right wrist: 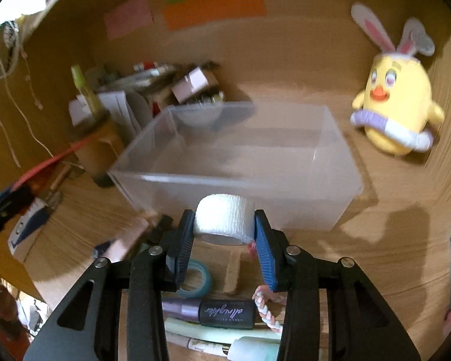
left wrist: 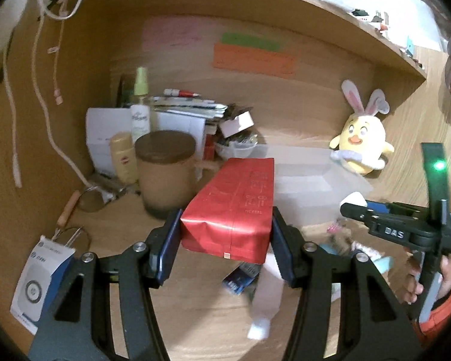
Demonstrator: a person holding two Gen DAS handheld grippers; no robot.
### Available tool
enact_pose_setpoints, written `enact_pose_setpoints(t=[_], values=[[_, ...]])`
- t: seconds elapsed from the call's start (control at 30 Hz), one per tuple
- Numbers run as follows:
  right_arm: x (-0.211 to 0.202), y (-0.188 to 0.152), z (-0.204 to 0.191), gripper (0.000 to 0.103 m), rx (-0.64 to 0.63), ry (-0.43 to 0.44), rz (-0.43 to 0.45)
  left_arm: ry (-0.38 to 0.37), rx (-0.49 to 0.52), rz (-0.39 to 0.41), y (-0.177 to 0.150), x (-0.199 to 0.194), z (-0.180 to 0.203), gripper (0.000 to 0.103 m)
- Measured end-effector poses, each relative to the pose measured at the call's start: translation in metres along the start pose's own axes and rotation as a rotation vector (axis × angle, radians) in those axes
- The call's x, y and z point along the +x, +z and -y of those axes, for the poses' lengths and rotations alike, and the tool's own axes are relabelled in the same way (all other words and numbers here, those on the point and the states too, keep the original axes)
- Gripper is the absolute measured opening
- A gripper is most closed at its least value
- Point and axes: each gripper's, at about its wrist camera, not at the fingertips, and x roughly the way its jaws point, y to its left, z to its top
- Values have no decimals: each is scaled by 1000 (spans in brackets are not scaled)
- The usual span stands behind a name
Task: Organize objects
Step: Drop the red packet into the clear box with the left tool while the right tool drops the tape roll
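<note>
My left gripper [left wrist: 225, 231] is shut on a red foil packet [left wrist: 234, 204], lifted above the wooden desk. Its blue pads press both sides of the packet. My right gripper [right wrist: 224, 227] is shut on a white roll of bandage tape [right wrist: 224, 221], held just in front of a clear plastic box [right wrist: 243, 162]. In the left wrist view, the right gripper [left wrist: 353, 203] appears at the right with the white roll [left wrist: 355, 199] at its tip, and the clear box [left wrist: 309, 180] lies behind the packet.
A brown lidded mug [left wrist: 165, 171], bottles and a paper stack crowd the back left. A yellow bunny-eared plush [right wrist: 397, 111] stands at the back right. A teal tape roll [right wrist: 198, 279], a purple tube [right wrist: 210, 311], pens and a braided cord [right wrist: 267, 310] lie under the right gripper.
</note>
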Motion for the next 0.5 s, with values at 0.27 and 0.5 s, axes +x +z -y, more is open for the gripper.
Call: enact_pose_setpoints(t=[0.27,0.5], values=[[-20,23,7,36,-13,8,85,-35,3,27,24,24,22,56],[-18,40,26,36,-1,-1,108,-51,11,4,42,58,36,56]])
